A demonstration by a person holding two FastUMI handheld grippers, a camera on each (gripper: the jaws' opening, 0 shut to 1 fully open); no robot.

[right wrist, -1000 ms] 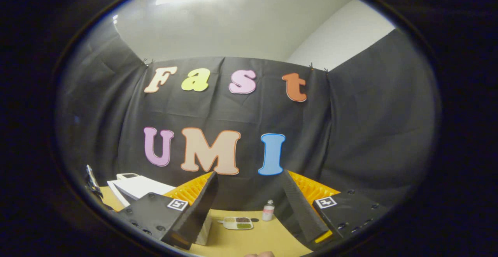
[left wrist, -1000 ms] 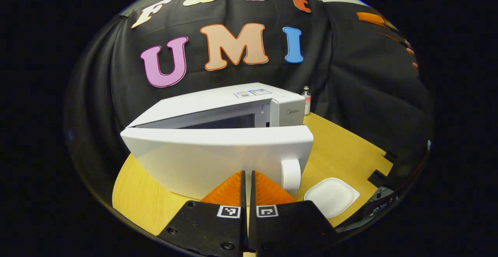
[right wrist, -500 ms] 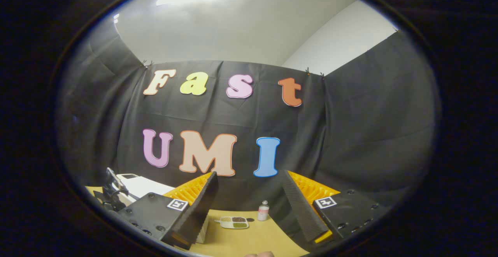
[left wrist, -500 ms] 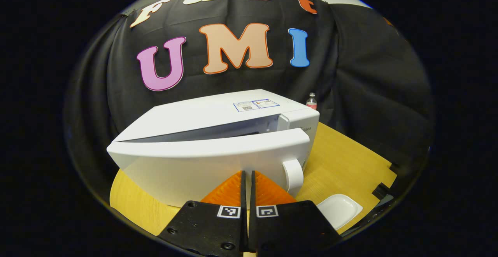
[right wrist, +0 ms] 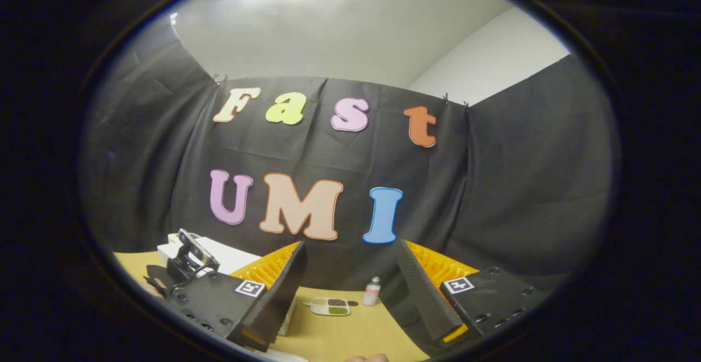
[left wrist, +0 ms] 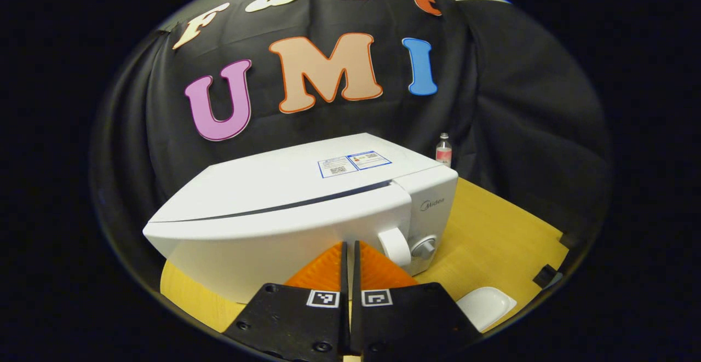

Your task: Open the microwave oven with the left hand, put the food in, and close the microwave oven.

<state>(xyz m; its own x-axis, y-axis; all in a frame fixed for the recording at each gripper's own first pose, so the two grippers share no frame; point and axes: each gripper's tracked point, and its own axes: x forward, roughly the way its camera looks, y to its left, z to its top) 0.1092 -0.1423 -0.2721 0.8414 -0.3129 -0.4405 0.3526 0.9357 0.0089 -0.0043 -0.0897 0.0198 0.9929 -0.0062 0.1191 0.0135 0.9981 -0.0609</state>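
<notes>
Microwave door nearly shut, left gripper pressed to it

Microwave oven (left wrist: 306, 197) stood white on the wooden table (left wrist: 493, 230) in the left gripper view, in front of the black cloth wall. We saw its door (left wrist: 274, 241) drawn almost flush with the body, only a thin dark seam left along the top edge. The control panel at the right end carried a grey brand mark; the rig rule kept us from reading it off. Two stickers (left wrist: 353, 163) with blue borders sat on the top of the casing, their print too small to make out. A round white handle (left wrist: 394, 246) stood out from the door beside a grey knob (left wrist: 424, 248).

Our left gripper (left wrist: 348, 250) had its two fingers pressed together with nothing between them, the tips right at the door's face; we could not tell whether they touched it. A white dish (left wrist: 487, 307) lay on the table to the right of the gripper, near the table's edge. A small bottle (left wrist: 443, 151) with a pale label stood behind the oven's right rear corner, against the cloth.

In the right gripper view our right gripper (right wrist: 350, 274) was held wide apart and empty, well above the table. Between its fingers, farther off, we saw a compartment tray of food (right wrist: 330, 306) on the table, with the bottle (right wrist: 372, 292) just beside it to the right.
</notes>
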